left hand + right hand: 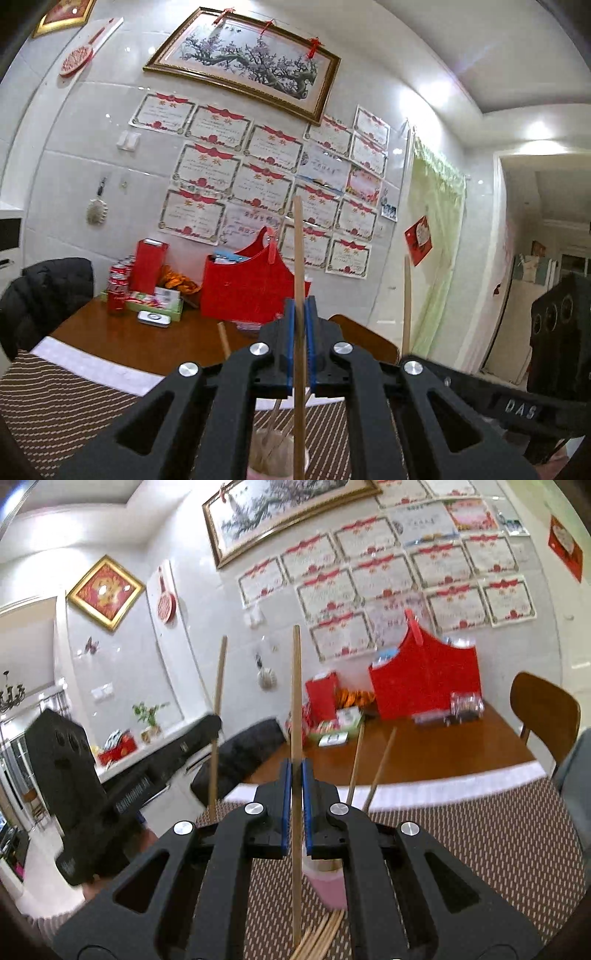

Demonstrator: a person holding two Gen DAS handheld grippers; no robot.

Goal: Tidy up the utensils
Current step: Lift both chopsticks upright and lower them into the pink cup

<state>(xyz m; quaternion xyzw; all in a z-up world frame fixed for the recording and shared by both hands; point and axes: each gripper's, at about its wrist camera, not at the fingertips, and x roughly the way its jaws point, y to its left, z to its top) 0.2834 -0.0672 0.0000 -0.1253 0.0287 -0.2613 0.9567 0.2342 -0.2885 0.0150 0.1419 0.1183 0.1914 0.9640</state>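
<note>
My left gripper (300, 302) is shut on an upright wooden chopstick (298, 258), held above a pink cup (275, 461) that has several chopsticks standing in it. My right gripper (295, 766) is shut on another upright chopstick (295, 686). The pink cup (327, 886) sits just beyond and below it on the woven placemat (461, 849), with two chopsticks (380, 764) leaning out of it. A loose pile of chopsticks (317, 938) lies on the mat at the bottom edge. The left gripper with its chopstick (218, 701) shows at the left in the right wrist view.
A brown table (147, 339) carries a red bag (251, 284), red cans (117, 291), a red box (149, 266) and a small tin (154, 318) by the wall. A black jacket (44, 295) hangs on a chair at left. A wooden chair (543, 709) stands at right.
</note>
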